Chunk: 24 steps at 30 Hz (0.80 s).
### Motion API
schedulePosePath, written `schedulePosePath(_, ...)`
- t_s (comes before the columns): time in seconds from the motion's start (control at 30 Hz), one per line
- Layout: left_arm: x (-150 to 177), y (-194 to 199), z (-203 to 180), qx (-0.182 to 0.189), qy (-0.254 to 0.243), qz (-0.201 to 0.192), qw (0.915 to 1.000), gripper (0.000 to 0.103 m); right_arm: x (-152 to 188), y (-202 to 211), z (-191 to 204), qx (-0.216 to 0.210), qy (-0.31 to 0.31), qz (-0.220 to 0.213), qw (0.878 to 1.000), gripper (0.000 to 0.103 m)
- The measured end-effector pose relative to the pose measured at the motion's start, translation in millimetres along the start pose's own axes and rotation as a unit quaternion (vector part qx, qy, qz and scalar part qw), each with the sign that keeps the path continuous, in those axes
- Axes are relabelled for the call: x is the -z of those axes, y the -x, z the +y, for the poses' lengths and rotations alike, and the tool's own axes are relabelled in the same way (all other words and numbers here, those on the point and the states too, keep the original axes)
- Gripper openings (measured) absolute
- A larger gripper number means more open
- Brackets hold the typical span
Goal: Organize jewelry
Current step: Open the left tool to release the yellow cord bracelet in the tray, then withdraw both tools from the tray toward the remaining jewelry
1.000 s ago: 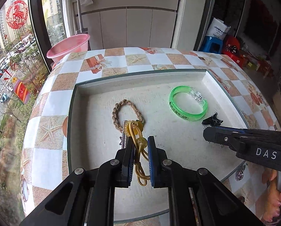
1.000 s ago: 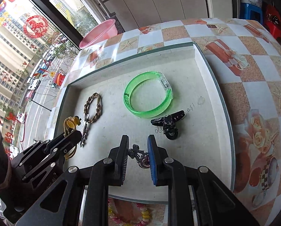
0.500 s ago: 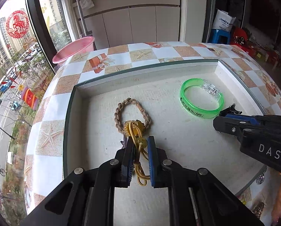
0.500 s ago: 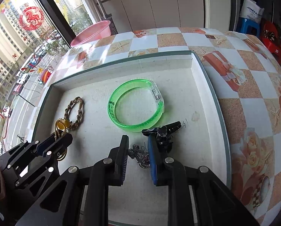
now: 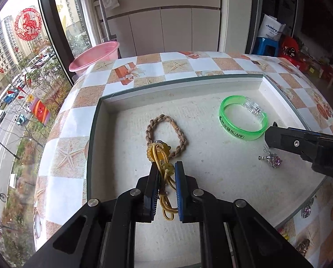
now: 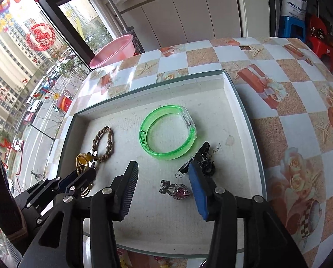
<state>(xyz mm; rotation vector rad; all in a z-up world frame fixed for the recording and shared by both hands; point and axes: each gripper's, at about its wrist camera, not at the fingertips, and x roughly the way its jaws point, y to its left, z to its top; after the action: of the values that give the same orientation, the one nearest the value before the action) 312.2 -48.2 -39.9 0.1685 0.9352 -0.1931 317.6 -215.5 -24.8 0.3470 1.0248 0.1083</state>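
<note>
Between the blue pads of the left gripper (image 5: 166, 170), a gold cord ornament (image 5: 160, 163) is clamped, its disc touching the braided bracelet (image 5: 166, 131) in the white tray (image 5: 144, 93). Seen from the right wrist, the right gripper (image 6: 164, 174) is spread wide, released, above the purple pendant (image 6: 176, 189); the green bangle (image 6: 168, 131) and black clip (image 6: 202, 163) are found just beyond.

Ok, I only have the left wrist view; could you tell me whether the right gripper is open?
Observer: Yes, the right gripper is open, fingers spread.
Operator: Does it hold the purple pendant?
Observer: No, the purple pendant lies on the tray between the fingers, touching neither.
Operator: Is anything hidden behind that gripper?
Observer: A black hair clip, beside the green bangle.
</note>
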Motion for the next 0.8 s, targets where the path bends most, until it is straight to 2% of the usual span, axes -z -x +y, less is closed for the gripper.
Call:
schedulePosePath(0.13, -1.8, 4.7, 3.8, 0.004, 0.012, -0.004, 0.9999, 0.027, -0.2, 14.7, -2.6, 0.013, 0.006, -0.012, 1.000, 0.056)
schedulePosePath(0.37, -2.2, 11.9, 5.6, 0.003, 0.020, -0.011, 0.9997, 0.027, 5.9, 28.9, -9.4, 0.059, 0.034, -0.023, 0.997, 0.057)
schedulePosePath(0.4, -2.2, 13.6, 5.7, 0.001, 0.020, -0.012, 0.9997, 0.044, 6.7, 30.4, -10.9, 0.063, 0.036, -0.024, 0.997, 0.057)
schedulePosePath(0.43, -2.0, 16.0, 6.1, -0.001, 0.023, -0.016, 0.9996, 0.093, 7.3, 31.7, -12.2, 0.067, 0.037, -0.025, 0.997, 0.058)
schedulePosePath(0.47, -0.5, 22.4, 7.8, -0.011, 0.030, -0.032, 0.9990, 0.103, 7.8, 32.7, -13.7, 0.070, 0.039, -0.025, 0.996, 0.060)
schedulePosePath(0.5, 1.3, 30.4, 8.6, -0.017, 0.033, -0.055, 0.9978, 0.103, 7.9, 33.8, -15.2, 0.073, 0.039, -0.026, 0.996, 0.061)
schedulePosePath(0.53, 0.9, 34.9, 7.9, -0.018, 0.028, -0.059, 0.9977, 0.103, 8.2, 35.3, -16.6, 0.075, 0.040, -0.028, 0.996, 0.062)
schedulePosePath(0.7, -1.1, 42.1, 10.5, -0.017, 0.034, -0.056, 0.9977, 0.103, 11.2, 41.7, -19.6, 0.085, 0.044, -0.035, 0.995, 0.064)
schedulePosePath(0.77, 0.9, 42.9, 12.3, -0.017, 0.038, -0.051, 0.9978, 0.103, 13.8, 45.1, -18.1, 0.087, 0.048, -0.040, 0.994, 0.083)
schedulePosePath(0.8, 2.1, 43.6, 12.9, -0.018, 0.039, -0.049, 0.9979, 0.103, 15.2, 46.8, -16.5, 0.088, 0.051, -0.044, 0.994, 0.086)
